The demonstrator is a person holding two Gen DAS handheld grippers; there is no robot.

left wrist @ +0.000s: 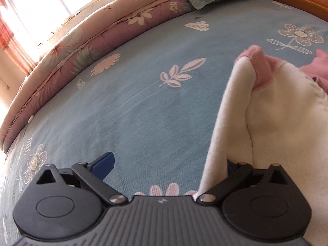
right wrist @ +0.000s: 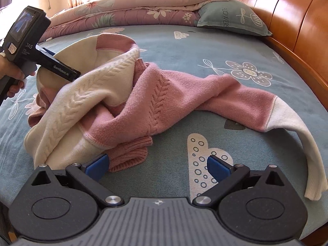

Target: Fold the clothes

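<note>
A pink and cream knit sweater (right wrist: 155, 94) lies crumpled on the blue flowered bedsheet (right wrist: 174, 135). One sleeve (right wrist: 287, 123) trails off to the right and ends in a cream cuff. My right gripper (right wrist: 157, 164) is open low over the sheet, and its left fingertip (right wrist: 98, 164) sits beside a pink ribbed edge (right wrist: 131, 155). My left gripper (left wrist: 167, 166) is open too. Cream sweater fabric (left wrist: 229, 123) is draped over its right finger and hides the tip. In the right wrist view a hand (right wrist: 12, 78) holds that left gripper (right wrist: 61, 65) against the raised cream part.
A folded floral quilt (right wrist: 133, 10) lies along the bed's far side, with a teal pillow (right wrist: 231, 18) next to it. A wooden headboard (right wrist: 291, 20) borders the right side. A bright window with curtains (left wrist: 41, 6) is behind. Bare sheet (left wrist: 133, 102) spreads left of the sweater.
</note>
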